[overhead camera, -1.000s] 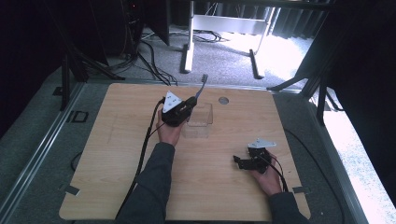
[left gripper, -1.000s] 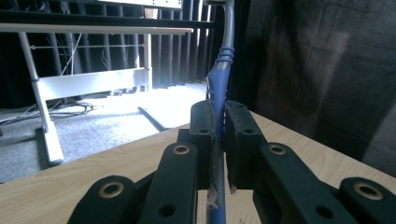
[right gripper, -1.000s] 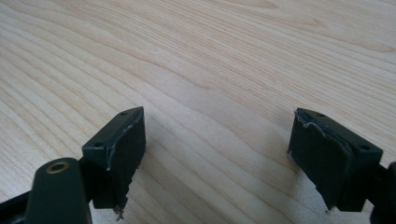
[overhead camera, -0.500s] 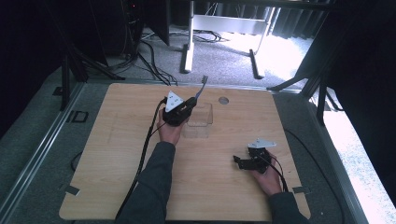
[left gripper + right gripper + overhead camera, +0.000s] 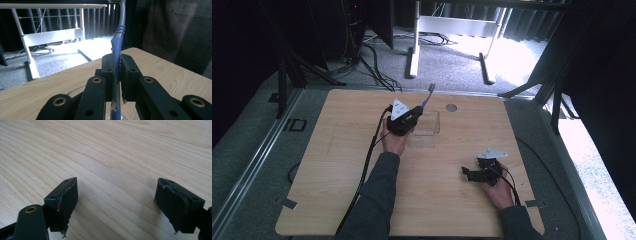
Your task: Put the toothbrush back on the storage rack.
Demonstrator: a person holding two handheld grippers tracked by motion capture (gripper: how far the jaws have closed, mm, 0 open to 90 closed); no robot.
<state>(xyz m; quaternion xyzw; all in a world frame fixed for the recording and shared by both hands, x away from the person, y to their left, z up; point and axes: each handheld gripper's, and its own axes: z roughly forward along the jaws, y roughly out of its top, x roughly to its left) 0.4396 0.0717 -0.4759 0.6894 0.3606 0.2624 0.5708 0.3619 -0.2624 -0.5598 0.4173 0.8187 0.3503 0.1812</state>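
Blue-handled fork (image 5: 117, 47) with metal neck, clamped upright in left gripper (image 5: 117, 75) jaws, right gripper (image 5: 116, 202) jaws wide apart

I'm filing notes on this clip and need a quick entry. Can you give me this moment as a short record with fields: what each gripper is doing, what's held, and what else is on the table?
left gripper: shut on the blue handle of a fork, tines up and away from the person
right gripper: open, nothing between the jaws, low over bare wood
clear container: beside the left gripper, near the table's far middle
table: light wood, with a round hole near the far edge
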